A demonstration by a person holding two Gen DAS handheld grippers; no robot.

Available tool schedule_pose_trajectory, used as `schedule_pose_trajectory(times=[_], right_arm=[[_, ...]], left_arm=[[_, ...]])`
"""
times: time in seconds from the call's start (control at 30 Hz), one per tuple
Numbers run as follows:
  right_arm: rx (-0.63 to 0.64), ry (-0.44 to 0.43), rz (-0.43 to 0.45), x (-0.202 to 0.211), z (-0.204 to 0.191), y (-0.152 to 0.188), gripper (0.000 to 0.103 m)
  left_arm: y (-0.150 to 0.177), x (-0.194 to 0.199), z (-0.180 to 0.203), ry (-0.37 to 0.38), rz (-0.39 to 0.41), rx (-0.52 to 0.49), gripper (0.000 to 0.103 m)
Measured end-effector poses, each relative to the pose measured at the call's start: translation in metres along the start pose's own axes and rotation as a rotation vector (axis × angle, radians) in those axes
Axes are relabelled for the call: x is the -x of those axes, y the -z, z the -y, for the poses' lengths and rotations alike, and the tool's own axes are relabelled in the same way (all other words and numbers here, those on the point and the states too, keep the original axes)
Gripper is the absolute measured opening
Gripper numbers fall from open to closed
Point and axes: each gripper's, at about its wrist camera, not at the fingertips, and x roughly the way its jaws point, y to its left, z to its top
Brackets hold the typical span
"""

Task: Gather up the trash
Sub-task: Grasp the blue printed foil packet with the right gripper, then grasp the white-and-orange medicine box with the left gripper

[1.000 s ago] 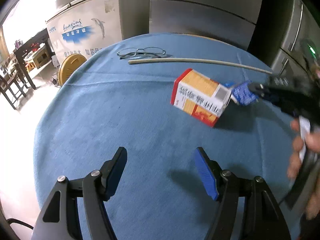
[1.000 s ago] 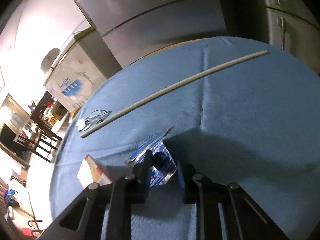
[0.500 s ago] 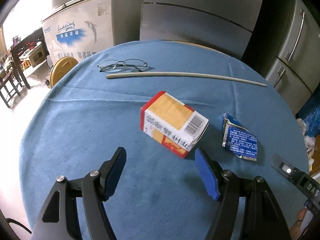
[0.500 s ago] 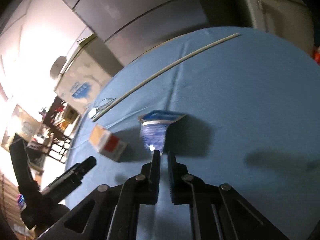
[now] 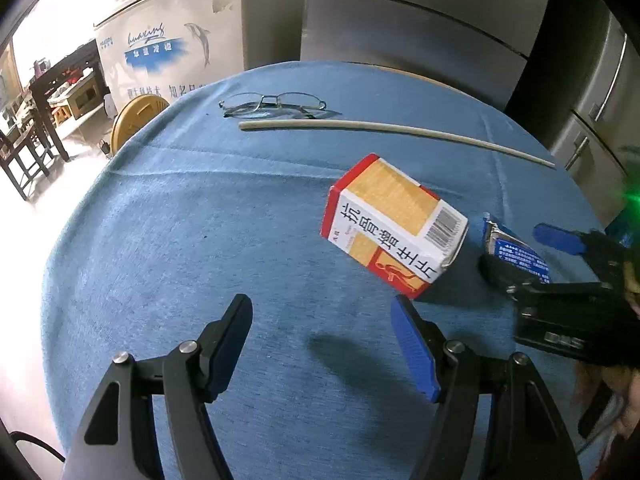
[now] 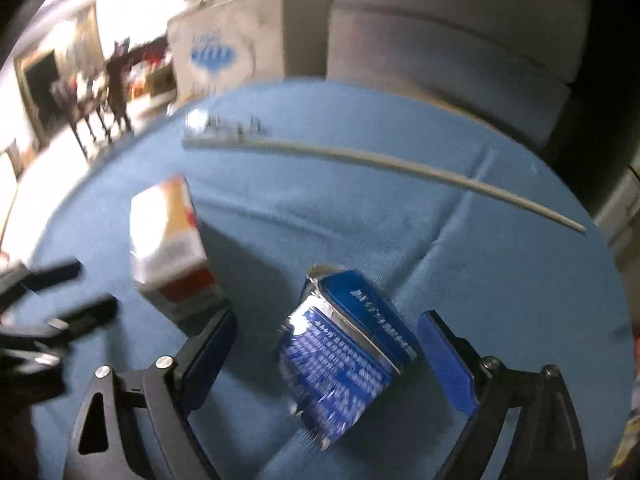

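Opening right gripper (image 6: 326, 354) jaws straddle the blue wrapper (image 6: 344, 356) lying flat on the bench (image 5: 180, 240), pads clear. Looks light, crinkly, slippery; pinch the raised folded edge. Left gripper (image 5: 322, 340) jaws apart, empty, short of the box (image 5: 394, 226).

Chinese characters, "抗骨增生片", are printed in black down the white side of a red, orange and white carton (image 5: 394, 234) lying on a blue tablecloth; a barcode is carried on the same side near one end. A cursive brand name, seemingly "huaxing", is painted in blue above a blue wave and a dolphin on a white chest freezer (image 5: 172, 46), with a row of blue Chinese characters below, too small to be read. White print on a crumpled blue wrapper (image 6: 344, 356) is blurred beyond reading.
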Motion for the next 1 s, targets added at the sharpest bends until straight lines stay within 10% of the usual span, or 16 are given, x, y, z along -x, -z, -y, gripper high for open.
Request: schedule_pose_trajectory(times=[0.23, 1.0], right_arm=[[-0.135, -0.062, 0.021, 0.010, 0.020, 0.014, 0.069], [-0.441, -0.126, 0.191, 0.098, 0.040, 0.105, 0.069]], left_arm=[[-0.006, -0.007, 0.001, 0.020, -0.003, 0.006, 0.072], [-0.049, 0.003, 0.026, 0.045, 0.077, 0.072, 0.087]])
